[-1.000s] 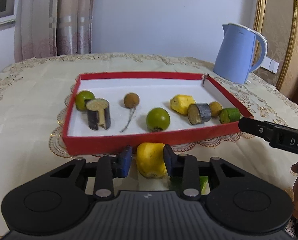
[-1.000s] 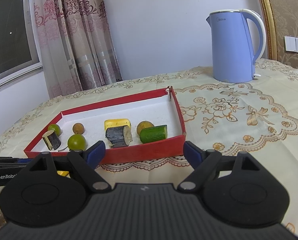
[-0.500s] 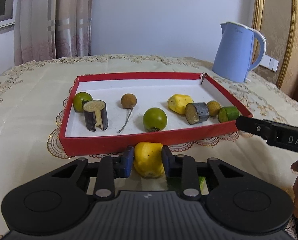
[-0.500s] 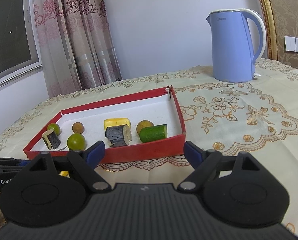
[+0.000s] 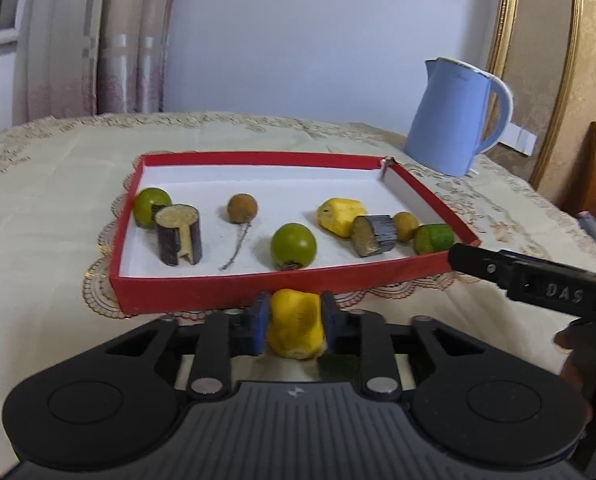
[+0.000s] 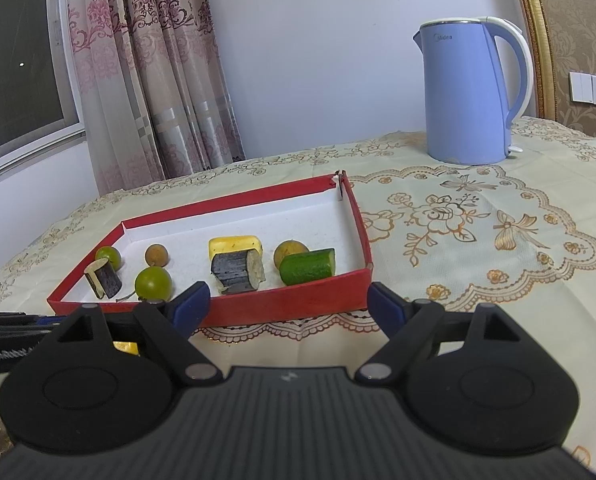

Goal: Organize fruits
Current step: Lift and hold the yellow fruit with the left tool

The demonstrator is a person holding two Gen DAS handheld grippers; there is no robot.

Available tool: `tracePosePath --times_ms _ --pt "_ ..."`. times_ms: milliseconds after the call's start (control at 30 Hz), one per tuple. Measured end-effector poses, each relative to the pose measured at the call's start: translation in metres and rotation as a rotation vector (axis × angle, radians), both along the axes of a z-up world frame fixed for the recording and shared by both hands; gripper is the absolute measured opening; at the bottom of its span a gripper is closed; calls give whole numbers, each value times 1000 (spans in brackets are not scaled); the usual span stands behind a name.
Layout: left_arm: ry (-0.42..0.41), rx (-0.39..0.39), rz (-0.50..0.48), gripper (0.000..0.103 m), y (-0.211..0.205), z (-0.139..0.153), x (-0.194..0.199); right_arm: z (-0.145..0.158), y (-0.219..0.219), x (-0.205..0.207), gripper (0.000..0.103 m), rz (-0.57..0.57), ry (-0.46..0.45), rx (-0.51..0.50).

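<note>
Fruit sorting looks well along, judged by the red tray (image 5: 226,287): inside lie two green round fruits, two brown ones, a yellow chunk (image 5: 339,215), two dark cane pieces and a cucumber piece (image 6: 307,266). Left outside is the yellow piece (image 5: 296,328), just before the tray's near wall and between the blue pads of the left gripper (image 5: 296,326); the fingers press its sides, though the jaws are easing open slightly. Something green shows dimly beneath it, too hidden to name. The right gripper (image 6: 288,306) hangs with fingers spread wide and nothing between them. Everything sits on a surface under a cream embroidered cloth (image 6: 457,216), with a blue kettle (image 6: 467,92) near the back, patterned curtains (image 6: 154,80) and a pale wall behind.
</note>
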State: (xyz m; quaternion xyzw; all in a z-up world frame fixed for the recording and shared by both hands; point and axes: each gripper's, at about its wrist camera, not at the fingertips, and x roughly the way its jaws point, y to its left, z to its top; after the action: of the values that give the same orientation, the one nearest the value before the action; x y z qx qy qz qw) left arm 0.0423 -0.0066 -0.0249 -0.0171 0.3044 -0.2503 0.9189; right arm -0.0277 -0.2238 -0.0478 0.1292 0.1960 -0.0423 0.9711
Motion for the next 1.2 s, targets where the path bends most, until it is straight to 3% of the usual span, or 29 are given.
tracePosePath --times_ms 133,300,367,600,767,1000,1100,1167,1200 --pt "38 6 0 43 -1 -4 6 0 0 0 85 1 1 -1" --pt "17 20 1 43 -6 -6 5 0 1 0 85 4 3 -3" --pt "8 35 18 32 -6 -8 5 1 2 0 85 4 2 -3" --pt "-9 39 22 28 -5 -8 4 1 2 0 85 3 2 -4" --pt "-58 7 38 9 0 -1 -2 1 2 0 85 3 2 -3" --pt "-47 28 21 8 2 0 0 1 2 0 85 4 3 -3" --pt "-53 31 -12 17 1 0 -3 1 1 0 85 4 3 -3" --pt "-38 9 -31 42 2 0 -3 1 1 -1 85 4 2 -5" --pt "-34 -2 -38 49 1 -1 -2 2 1 -1 85 4 2 -6"
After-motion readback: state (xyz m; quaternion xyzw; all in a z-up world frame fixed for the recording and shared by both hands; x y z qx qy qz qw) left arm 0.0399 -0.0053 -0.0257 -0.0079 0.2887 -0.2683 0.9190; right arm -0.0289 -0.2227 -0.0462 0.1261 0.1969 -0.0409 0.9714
